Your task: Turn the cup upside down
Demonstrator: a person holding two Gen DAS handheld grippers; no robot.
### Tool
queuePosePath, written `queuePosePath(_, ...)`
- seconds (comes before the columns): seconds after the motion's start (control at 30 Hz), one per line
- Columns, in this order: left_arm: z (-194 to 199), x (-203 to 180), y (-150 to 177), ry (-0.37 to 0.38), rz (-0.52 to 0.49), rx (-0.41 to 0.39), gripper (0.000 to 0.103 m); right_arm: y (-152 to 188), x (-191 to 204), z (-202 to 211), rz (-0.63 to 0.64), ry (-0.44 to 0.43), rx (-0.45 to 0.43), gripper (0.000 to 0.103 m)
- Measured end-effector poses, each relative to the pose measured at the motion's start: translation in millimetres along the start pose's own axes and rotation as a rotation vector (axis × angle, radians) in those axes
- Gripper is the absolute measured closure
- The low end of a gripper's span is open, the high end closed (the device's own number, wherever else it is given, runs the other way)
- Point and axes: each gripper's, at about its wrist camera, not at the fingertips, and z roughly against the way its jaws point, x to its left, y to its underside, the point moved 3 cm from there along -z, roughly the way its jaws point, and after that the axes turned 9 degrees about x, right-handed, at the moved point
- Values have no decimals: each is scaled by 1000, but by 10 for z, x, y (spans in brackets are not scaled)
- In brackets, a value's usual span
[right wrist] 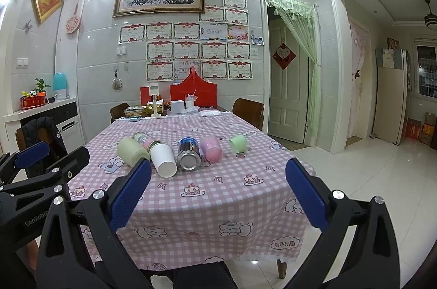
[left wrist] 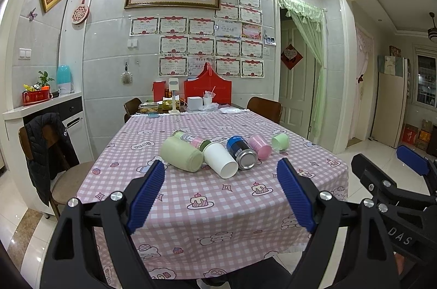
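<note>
A tiled dining room holds a pink-checked surface point(left wrist: 218, 207) where the cups lie toppled mid-cloth, the white cup point(left wrist: 220, 159) nearest. Left claw point(left wrist: 221, 196) and right claw point(right wrist: 218, 193) both hover spread and empty. Best to pinch the white cup's side wall gently, lift clear of its neighbours, then rotate rim-down.

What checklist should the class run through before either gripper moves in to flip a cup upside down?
1. Left gripper open and empty: ok.
2. Right gripper open and empty: ok.
3. Cups within view on the tablecloth: ok.
4. White cup lying on its side, nothing on top of it: ok.
5. White cup clear of neighbours: not ok, blue can lies close beside it.
6. Cups empty inside: cannot tell.
</note>
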Motion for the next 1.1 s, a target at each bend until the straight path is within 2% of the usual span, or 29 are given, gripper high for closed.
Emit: queuePosePath(1.1, 18, 32, -35, -9, -3, 7, 20, 17, 10, -26, 3, 0, 7, 8)
